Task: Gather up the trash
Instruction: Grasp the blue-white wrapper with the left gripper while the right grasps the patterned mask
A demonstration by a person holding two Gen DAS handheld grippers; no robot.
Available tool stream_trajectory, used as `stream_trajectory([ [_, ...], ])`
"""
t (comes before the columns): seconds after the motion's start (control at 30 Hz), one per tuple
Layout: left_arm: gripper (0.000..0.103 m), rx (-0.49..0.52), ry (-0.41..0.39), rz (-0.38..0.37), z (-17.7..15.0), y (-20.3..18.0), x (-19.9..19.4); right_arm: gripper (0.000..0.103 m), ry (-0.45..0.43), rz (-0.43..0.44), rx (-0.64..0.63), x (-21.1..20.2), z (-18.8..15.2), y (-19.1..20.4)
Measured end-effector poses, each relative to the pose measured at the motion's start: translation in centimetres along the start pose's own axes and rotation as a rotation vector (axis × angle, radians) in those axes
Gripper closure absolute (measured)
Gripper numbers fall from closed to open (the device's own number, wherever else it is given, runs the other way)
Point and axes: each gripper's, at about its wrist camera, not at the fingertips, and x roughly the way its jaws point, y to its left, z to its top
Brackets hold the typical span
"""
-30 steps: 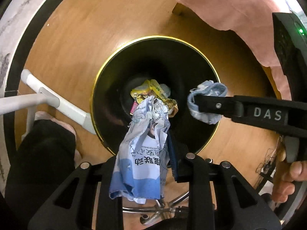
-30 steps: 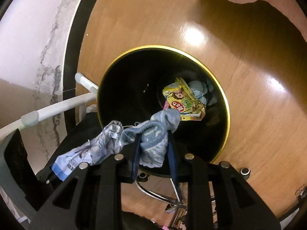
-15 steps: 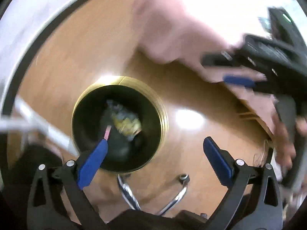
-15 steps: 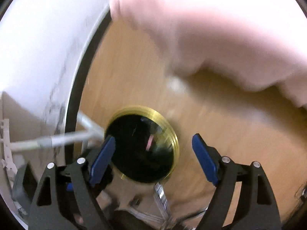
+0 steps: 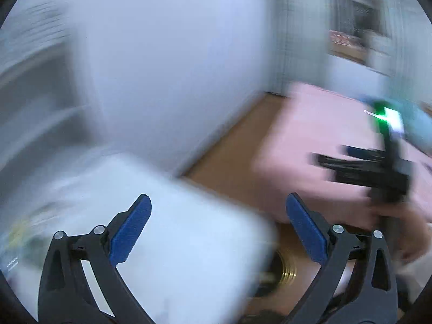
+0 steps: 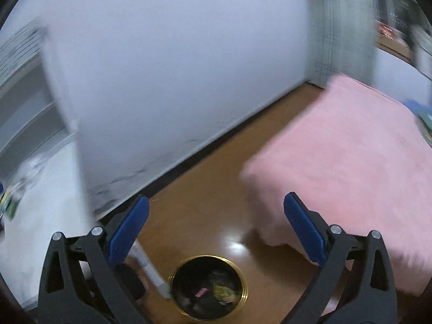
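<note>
Above the gold-rimmed bin [image 6: 208, 286] on the floor, the left gripper [image 5: 218, 232] is held wide and empty, the right gripper [image 6: 216, 229] seen opening, empty; wrappers [image 6: 224, 291] lie binned, more trash possibly left on the white tabletop [image 6: 40, 216] beside it.

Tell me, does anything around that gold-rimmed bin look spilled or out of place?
Nothing stands out. The bin stands upright on the wooden floor with the wrappers inside it, and no litter shows on the floor around it. The views are blurred, so small bits could be missed.
</note>
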Motion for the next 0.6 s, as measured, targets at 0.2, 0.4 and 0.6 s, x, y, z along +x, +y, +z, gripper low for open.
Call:
stream_trajectory([
  [0.2,0.006,-0.269,0.083,0.484,-6.0,18.5,-5.5,0.006,0.017,0.23,-0.154,2.0,1.7,13.6],
  [0.4,0.006,-0.396,0.13,0.608,-9.6,28.5,-9.4,0.006,0.086,0.512,-0.308,2.8,3.2,27.0],
  [0.6,0.006,-0.371,0.196,0.52,-9.7,32.7,-6.8,0.006,0.151,0.678,-0.476,3.5,2.3,39.0],
])
